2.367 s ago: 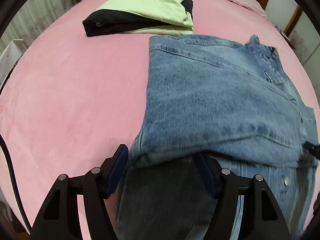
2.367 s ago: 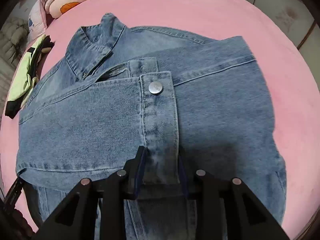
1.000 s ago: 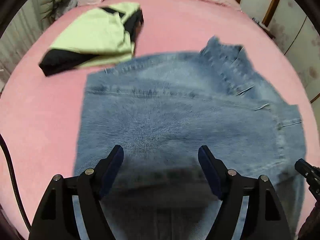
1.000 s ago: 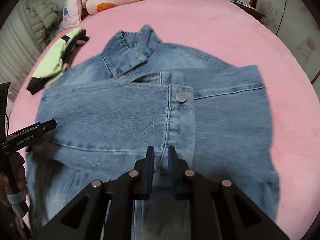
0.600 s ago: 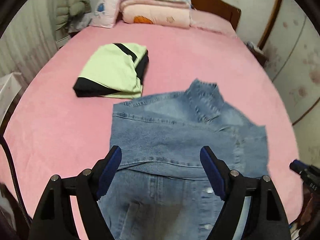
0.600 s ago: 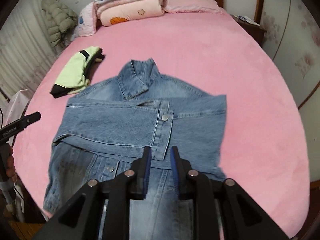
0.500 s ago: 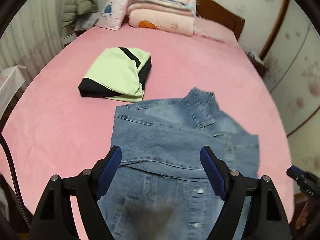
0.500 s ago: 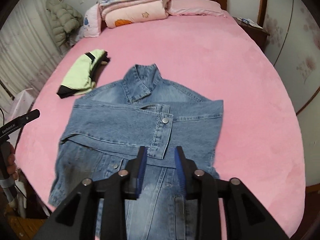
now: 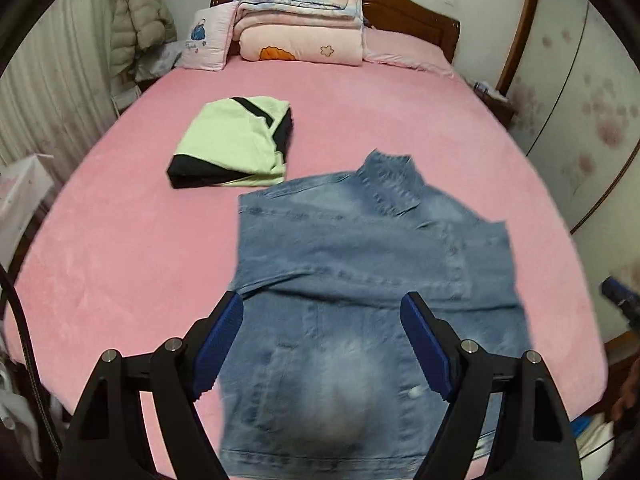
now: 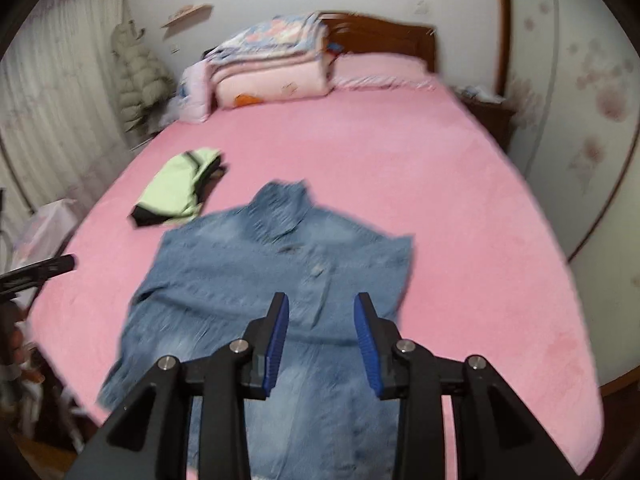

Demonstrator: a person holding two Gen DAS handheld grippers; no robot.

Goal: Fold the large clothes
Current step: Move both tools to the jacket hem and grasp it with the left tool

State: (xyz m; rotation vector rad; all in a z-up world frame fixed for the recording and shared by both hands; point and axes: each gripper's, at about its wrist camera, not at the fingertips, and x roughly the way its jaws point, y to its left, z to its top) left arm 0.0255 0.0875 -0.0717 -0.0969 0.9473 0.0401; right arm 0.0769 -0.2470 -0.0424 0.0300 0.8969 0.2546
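A blue denim jacket [image 9: 360, 280] lies flat on the pink bed [image 9: 120, 260], collar toward the headboard, both sleeves folded across its chest. It also shows in the right wrist view [image 10: 256, 280], blurred. My left gripper [image 9: 322, 312] is open and empty, held well above the jacket's lower half. My right gripper [image 10: 322, 312] is open and empty, raised above the jacket's hem. Neither gripper touches the cloth.
A folded green and black garment [image 9: 232, 144] lies on the bed left of the jacket's collar, seen also in the right wrist view [image 10: 176, 188]. Folded quilts and pillows [image 9: 300, 28] are stacked at the headboard. A white bin [image 9: 20, 192] stands left of the bed.
Both grippers have let go of the denim sleeves and pulled back and up from the jacket. The right gripper's jaws have opened wider. The jacket stays put with its sleeves folded.
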